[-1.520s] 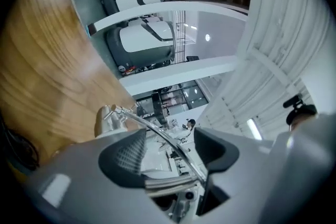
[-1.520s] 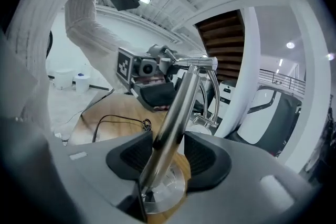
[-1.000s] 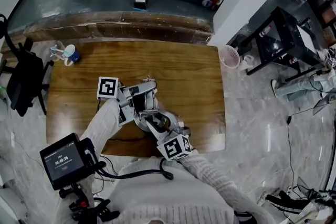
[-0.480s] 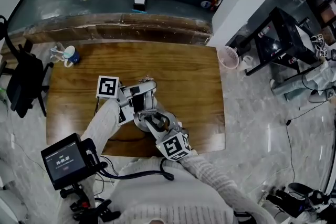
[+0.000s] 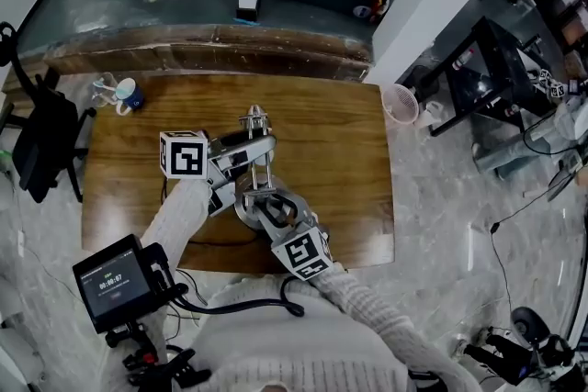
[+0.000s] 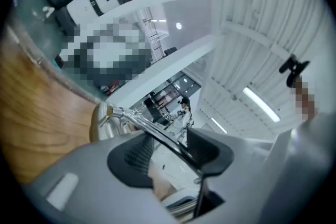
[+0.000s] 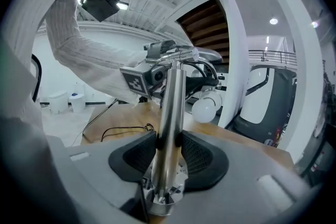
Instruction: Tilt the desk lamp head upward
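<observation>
Our left tool (image 6: 170, 150), jaws closing loosely round the thin lamp arm (image 6: 152, 131), has risen above the lamp post (image 7: 170, 107), lifting the desk lamp head (image 6: 102, 123); our right tool (image 7: 168, 152), jaws closing tighter, clenches that post.

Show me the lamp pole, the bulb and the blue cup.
lamp pole (image 7: 170, 107), right gripper view, middle of the shiny shaft.
bulb (image 7: 206, 107), right gripper view, centre of the white globe.
blue cup (image 5: 128, 95), head view, on its blue side.
</observation>
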Demonstrator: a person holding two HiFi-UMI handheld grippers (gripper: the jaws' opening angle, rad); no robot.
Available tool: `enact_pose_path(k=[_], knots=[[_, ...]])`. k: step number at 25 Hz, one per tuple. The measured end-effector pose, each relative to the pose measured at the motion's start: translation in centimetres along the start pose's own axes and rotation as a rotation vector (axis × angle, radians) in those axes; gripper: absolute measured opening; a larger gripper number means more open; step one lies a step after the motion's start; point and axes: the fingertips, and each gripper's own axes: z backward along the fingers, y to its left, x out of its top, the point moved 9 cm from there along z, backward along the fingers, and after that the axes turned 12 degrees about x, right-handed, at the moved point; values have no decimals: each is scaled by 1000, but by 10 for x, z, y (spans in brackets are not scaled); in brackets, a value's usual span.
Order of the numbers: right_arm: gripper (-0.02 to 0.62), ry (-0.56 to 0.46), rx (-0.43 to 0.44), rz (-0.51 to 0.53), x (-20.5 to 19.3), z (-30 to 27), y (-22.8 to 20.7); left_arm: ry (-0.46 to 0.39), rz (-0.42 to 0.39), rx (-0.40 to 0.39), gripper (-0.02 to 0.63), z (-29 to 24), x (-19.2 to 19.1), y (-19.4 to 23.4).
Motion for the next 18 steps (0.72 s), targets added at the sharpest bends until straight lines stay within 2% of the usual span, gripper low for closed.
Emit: enact_pose_path(k=[3, 8, 15, 18], knots=[[143, 1, -4, -10, -2, -2, -2, -79, -199, -10, 184, 5, 9, -14], [143, 20, -18, -25, 0, -2, -3, -172, -455, -34, 184, 13, 15, -43], [143, 37, -29, -54, -4, -5, -8, -313, -857, -78, 189, 23, 8, -76], [143, 40, -35, -67, -5, -5, -10, -352, -988, -82, 190, 27, 3, -87]])
